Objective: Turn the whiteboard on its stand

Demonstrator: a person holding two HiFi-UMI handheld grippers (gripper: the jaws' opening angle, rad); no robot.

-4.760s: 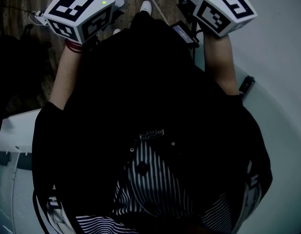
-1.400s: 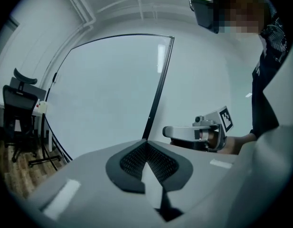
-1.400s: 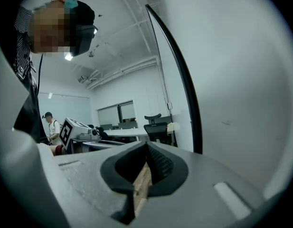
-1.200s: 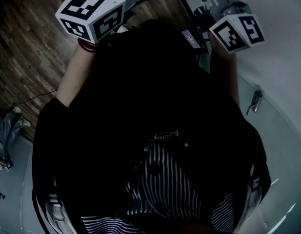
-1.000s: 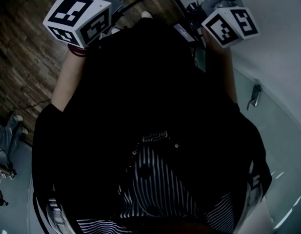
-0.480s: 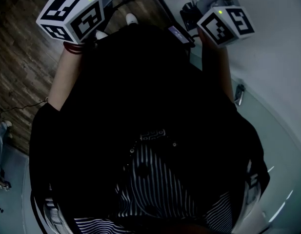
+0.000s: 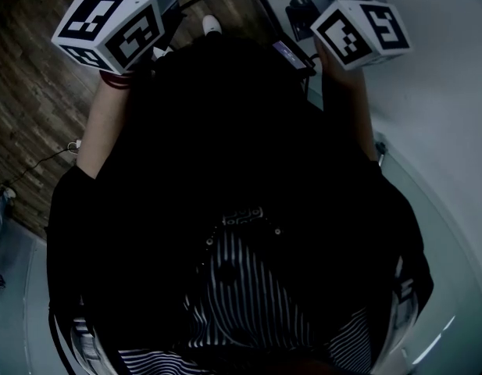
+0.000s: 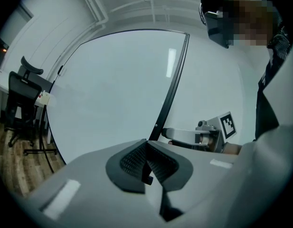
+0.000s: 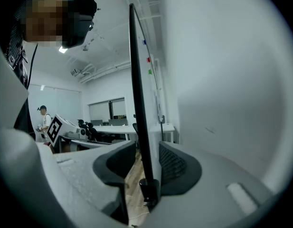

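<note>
Right gripper view: the black-framed edge of the whiteboard (image 9: pixel 138 80) is being straddled by the right gripper (image 9: pixel 147 148), whose fingers (image 9: pixel 177 163) are being held wide apart. They have just been opening, with the frame standing upright between them, nearer the pad at the view's right and clear of the other. No squeeze on the frame is being shown, so the edge is judged to be in the course of being let go, probably because one portion of the swing is done or a fresh hold is being sought further along. Left gripper view: the left gripper (image 8: pixel 147 144) is being kept level before the board's white face, its fingers being held closed together with nothing between them. The frame is being seen rising just behind the tips; whether it is being touched cannot be told. This gripper is likely being kept near as a steadying or pushing hand. In the head view both grippers are being held out ahead of the person above a wooden floor (image 7: pixel 30 76), the board lying off to the right. How far the turn has gone cannot be judged.
</note>
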